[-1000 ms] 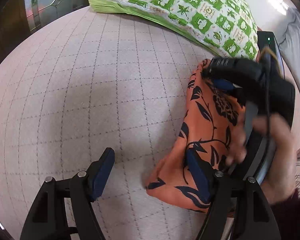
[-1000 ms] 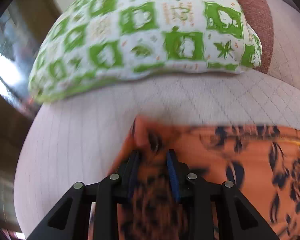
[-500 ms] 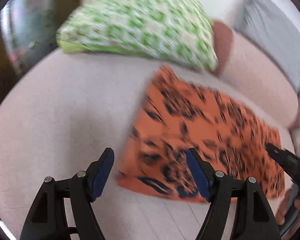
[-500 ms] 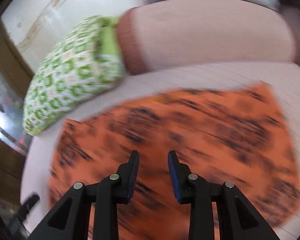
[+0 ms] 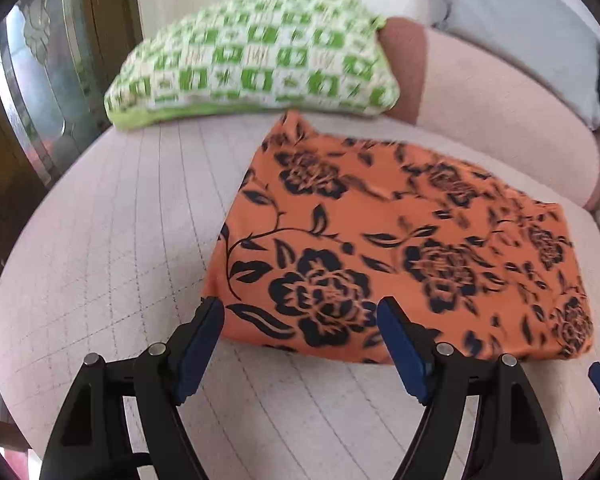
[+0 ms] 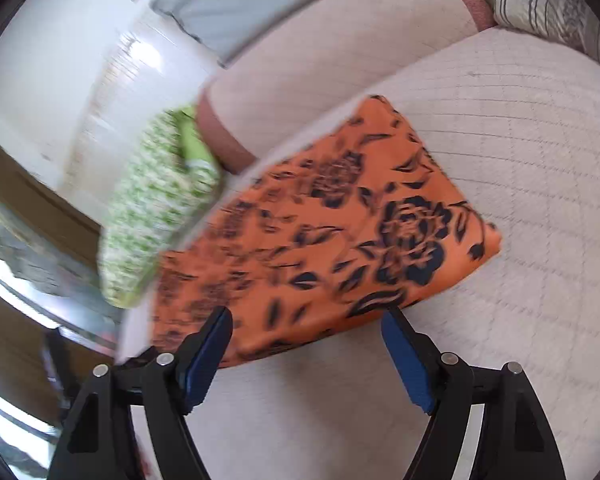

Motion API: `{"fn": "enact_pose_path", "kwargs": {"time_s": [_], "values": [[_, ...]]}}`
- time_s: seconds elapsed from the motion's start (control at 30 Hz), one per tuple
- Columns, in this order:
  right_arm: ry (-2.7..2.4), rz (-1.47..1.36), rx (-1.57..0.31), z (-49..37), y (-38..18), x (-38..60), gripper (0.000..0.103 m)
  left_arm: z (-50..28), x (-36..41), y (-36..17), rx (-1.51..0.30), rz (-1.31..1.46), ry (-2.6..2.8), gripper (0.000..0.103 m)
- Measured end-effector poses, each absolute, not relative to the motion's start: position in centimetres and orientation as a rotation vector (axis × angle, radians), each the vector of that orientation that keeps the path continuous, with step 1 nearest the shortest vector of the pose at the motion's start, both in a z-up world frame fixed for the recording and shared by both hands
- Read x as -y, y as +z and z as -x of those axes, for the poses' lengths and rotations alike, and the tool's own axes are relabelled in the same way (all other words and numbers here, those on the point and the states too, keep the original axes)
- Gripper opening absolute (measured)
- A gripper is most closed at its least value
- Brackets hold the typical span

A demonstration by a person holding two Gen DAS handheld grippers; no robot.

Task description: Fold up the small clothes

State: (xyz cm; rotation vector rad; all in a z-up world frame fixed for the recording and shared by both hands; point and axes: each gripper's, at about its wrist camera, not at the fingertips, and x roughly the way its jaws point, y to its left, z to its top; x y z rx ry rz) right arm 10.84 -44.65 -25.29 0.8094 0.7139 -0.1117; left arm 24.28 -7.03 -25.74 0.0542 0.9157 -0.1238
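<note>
Both jaw sets spread wide, nothing between the pads. Right gripper [image 6: 306, 344] jaws have just been opening, now clear of the fabric with only the near hem of the orange floral cloth [image 6: 324, 240] showing through the gap. Left gripper [image 5: 300, 338] jaws have also opened a bit further, empty; the cloth's near-left corner sits in the gap but the pads don't press on it.

Orange floral cloth [image 5: 400, 252]: lying flat on the quilted pink seat cushion [image 5: 112, 240], folded into a rough rectangle, black rose print up. No gripper holds it. From the left wrist view, its far corner reaches close to the green-and-white checked pillow [image 5: 252, 68]; can't tell if they touch. The right gripper's blue pad tip shows at the lower right edge of that view, just beside the cloth's near-right corner.

From the right wrist view the cloth runs diagonally, the same pillow [image 6: 156, 216] beside its left end, blurred. Seat cushion [image 6: 520, 160] bare to the right of the cloth.

Behind: pink sofa backrest [image 5: 500, 120] with a brown end panel, a grey cushion [image 5: 532, 20] above it. Striped fabric [image 6: 556, 12] at the top right of the right wrist view. Dark wood and glass at far left in both views.
</note>
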Motion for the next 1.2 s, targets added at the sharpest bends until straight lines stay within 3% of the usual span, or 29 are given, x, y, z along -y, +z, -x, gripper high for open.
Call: {"fn": "enact_pose_path", "kwargs": {"time_s": [0.33, 0.87, 1.2], "values": [[-0.078, -0.94, -0.726, -10.1, -28.1, 43.6, 0.08, -20.6, 8.0, -24.4, -0.807, -0.081, -0.102, 0.08], [-0.073, -0.99, -0.722, -11.6, -28.7, 44.2, 0.08, -21.4, 8.4, -25.4, -0.847, -0.081, -0.106, 0.08], [-0.081, -1.008, -0.749, -13.3, -29.2, 43.9, 0.08, -24.0, 6.2, -30.6, -1.215, 0.241, -0.24, 0.08]]}}
